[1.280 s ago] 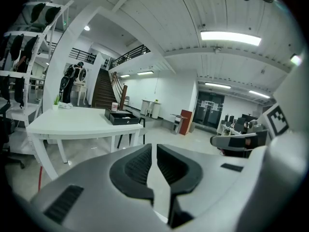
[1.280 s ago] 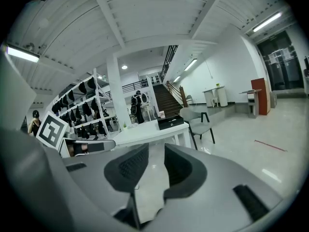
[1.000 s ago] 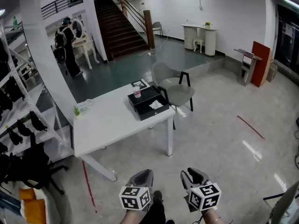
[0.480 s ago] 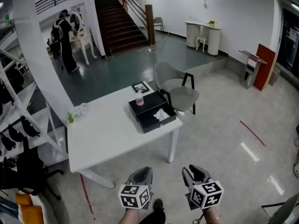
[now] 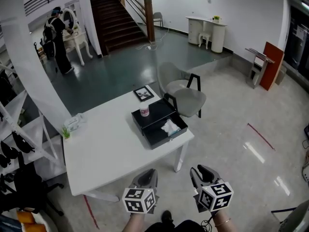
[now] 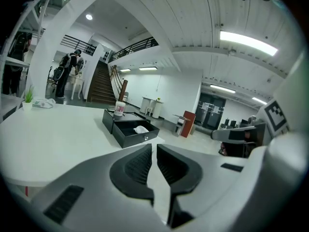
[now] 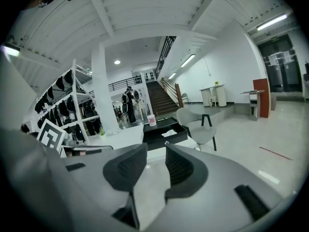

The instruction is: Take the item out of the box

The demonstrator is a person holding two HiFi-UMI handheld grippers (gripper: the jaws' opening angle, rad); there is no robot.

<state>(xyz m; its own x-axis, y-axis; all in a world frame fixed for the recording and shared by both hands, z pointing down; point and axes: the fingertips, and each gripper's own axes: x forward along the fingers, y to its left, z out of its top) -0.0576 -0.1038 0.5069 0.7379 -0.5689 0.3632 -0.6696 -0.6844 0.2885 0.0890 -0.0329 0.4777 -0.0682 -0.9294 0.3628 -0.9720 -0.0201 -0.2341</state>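
Open grey floor (image 5: 231, 144) lies around you; the near edge of the white rectangular table (image 5: 106, 149) is just ahead. Your left gripper (image 5: 149, 172) has its jaws a narrow slit apart and your right gripper (image 5: 203, 169) wider, both empty. The crumpled white item (image 5: 170, 126) lies inside the open black box (image 5: 166, 138) at the table's right corner.

a grey chair (image 5: 187, 99) stands just beside the white surface (image 5: 106, 149); a small plant (image 5: 65, 132) sits near its far-left corner.

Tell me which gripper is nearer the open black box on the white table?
Left, slightly. The left gripper hangs before the white table's near edge, facing the open black box; the right gripper hangs past the table's corner, over the floor.
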